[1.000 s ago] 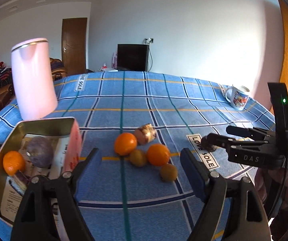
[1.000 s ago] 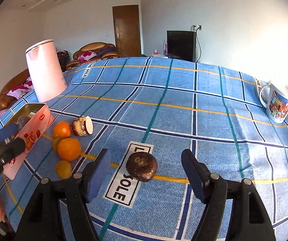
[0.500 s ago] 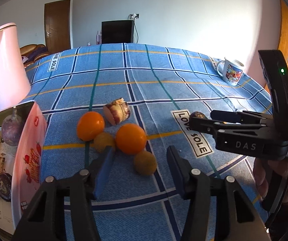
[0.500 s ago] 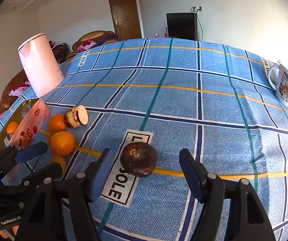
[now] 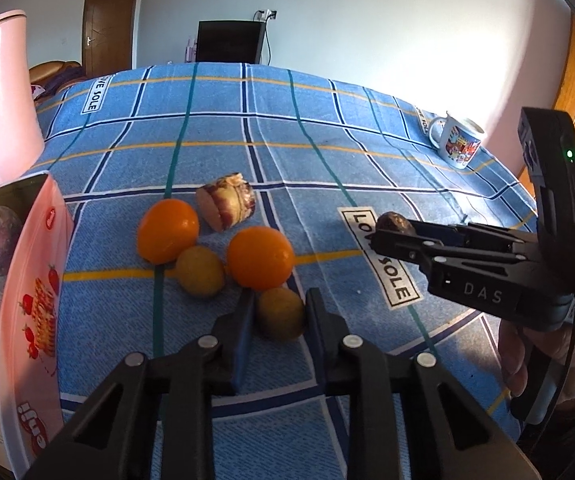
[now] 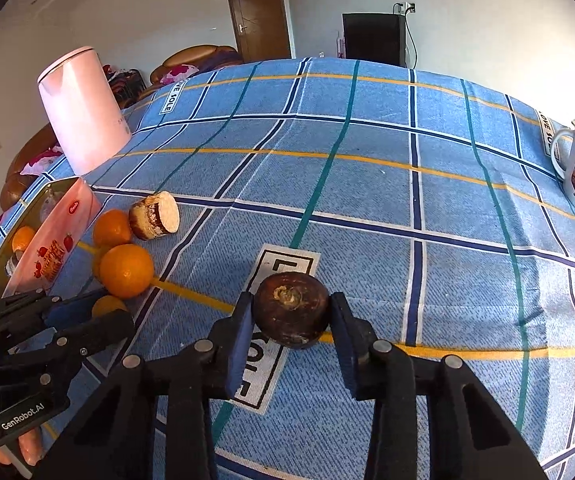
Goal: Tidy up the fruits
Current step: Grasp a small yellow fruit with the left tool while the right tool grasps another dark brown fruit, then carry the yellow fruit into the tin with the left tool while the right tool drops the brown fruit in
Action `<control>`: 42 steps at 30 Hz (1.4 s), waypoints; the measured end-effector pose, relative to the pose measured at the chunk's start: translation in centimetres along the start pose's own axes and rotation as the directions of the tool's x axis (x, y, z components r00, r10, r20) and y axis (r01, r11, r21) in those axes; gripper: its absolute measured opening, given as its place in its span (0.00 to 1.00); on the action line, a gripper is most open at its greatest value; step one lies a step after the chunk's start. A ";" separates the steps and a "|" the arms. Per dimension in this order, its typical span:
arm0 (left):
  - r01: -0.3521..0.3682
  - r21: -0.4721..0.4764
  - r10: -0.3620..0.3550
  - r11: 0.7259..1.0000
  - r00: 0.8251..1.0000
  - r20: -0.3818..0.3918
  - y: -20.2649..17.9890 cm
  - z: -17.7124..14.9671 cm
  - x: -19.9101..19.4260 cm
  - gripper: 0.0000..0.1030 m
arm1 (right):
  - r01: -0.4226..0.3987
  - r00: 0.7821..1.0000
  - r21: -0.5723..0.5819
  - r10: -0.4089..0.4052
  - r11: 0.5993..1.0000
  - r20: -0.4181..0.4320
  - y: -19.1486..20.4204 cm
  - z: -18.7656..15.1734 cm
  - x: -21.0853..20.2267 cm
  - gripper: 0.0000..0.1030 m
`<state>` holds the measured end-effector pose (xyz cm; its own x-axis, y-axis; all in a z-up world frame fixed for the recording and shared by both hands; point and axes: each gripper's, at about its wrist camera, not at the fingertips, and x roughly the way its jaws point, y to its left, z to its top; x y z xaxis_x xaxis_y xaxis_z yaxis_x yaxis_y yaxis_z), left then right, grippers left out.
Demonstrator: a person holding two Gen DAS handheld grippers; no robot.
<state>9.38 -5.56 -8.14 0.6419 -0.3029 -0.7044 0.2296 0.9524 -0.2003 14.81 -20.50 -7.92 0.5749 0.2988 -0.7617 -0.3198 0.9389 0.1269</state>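
The left gripper (image 5: 279, 306) pinches a small yellow fruit (image 5: 280, 313) beside the oranges (image 5: 259, 258). The right gripper (image 6: 290, 316) clamps a dark brown fruit (image 6: 290, 314) on the tablecloth (image 6: 367, 200).

The right claw (image 6: 290, 312) closes on a dark brown round fruit (image 6: 291, 310) above the blue plaid surface (image 6: 367, 200), with oranges (image 6: 126, 270) and a pink tin (image 6: 53, 248) at left.

Two oranges (image 5: 167, 230) (image 5: 259, 258), two small yellow fruits (image 5: 200, 271) (image 5: 280, 313), cut piece (image 5: 229, 206) clustered on cloth; dark round fruit (image 6: 291, 310) apart.
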 end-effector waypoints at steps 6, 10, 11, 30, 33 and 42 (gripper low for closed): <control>-0.026 0.024 0.023 0.999 0.996 0.091 -0.5 -0.1 -1.5 0.26 | -0.013 0.999 -0.016 0.014 1.000 0.049 0.3 -0.1 -0.9 0.38; -0.043 0.038 0.037 0.998 0.991 0.131 -0.7 -0.2 -2.1 0.26 | -0.024 0.995 -0.031 0.027 0.999 0.096 0.6 -0.3 -1.9 0.38; -0.045 0.040 0.039 0.998 0.989 0.142 -0.7 -0.2 -2.3 0.26 | -0.028 0.994 -0.035 0.032 0.999 0.108 0.6 -0.3 -2.2 0.38; -0.135 0.049 0.115 0.990 0.952 0.283 -1.3 -0.9 -4.3 0.26 | -0.009 0.957 -0.090 0.035 0.996 0.289 1.6 -1.0 -5.5 0.38; -0.147 0.050 0.125 0.988 0.946 0.299 -1.4 -1.0 -4.6 0.26 | -0.003 0.949 -0.096 0.033 0.995 0.313 1.8 -1.2 -6.0 0.38; -0.167 0.050 0.141 0.985 0.931 0.336 -1.6 -1.3 -5.1 0.26 | 0.015 0.929 -0.115 0.029 0.993 0.370 2.2 -1.7 -7.0 0.38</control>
<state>4.74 -5.52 -5.09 0.8759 -0.1588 -0.4557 0.1553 0.9868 -0.0454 8.84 -20.86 -3.38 0.8033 0.3677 -0.4686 -0.3958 0.9174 0.0412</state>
